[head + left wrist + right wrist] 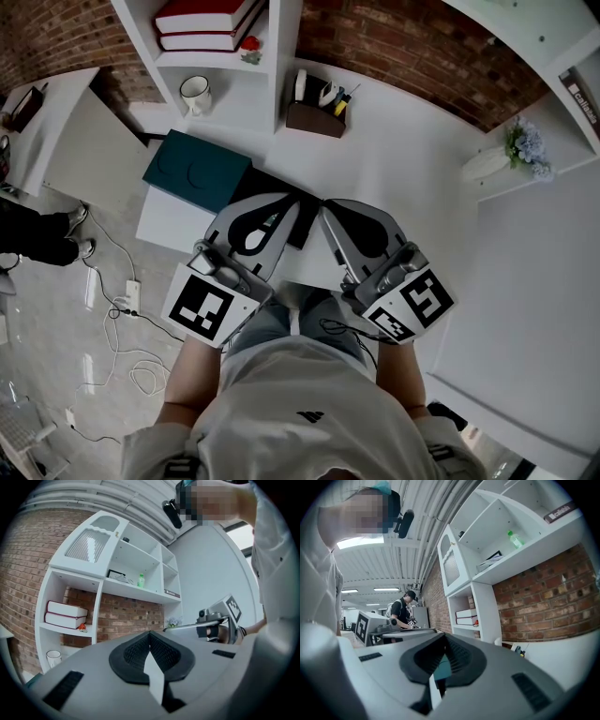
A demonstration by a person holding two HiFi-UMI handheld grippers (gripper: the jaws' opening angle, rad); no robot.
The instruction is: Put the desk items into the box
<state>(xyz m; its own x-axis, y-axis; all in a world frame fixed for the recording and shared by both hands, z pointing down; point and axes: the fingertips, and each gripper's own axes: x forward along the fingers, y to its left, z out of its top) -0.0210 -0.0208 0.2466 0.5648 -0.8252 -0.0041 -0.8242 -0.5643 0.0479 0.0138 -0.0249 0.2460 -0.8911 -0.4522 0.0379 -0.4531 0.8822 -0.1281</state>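
Note:
A teal box (197, 172) with a closed flat top lies at the desk's left end. Farther back on the white desk (394, 169) stands a brown organizer (316, 116) that holds pens and small items. I hold both grippers close to my body, side by side and pointing at the desk. My left gripper (284, 202) (150, 634) is shut with nothing between its pads. The right gripper (330, 208) (443, 638) is shut and empty too. A dark flat thing (302, 232) lies under their tips, mostly hidden.
A white mug (194, 94) and red books (202, 23) sit on the shelf unit behind the box. A vase of pale flowers (511, 150) stands at the desk's right. Cables (127, 309) trail on the floor at left. A person (401, 609) stands far back.

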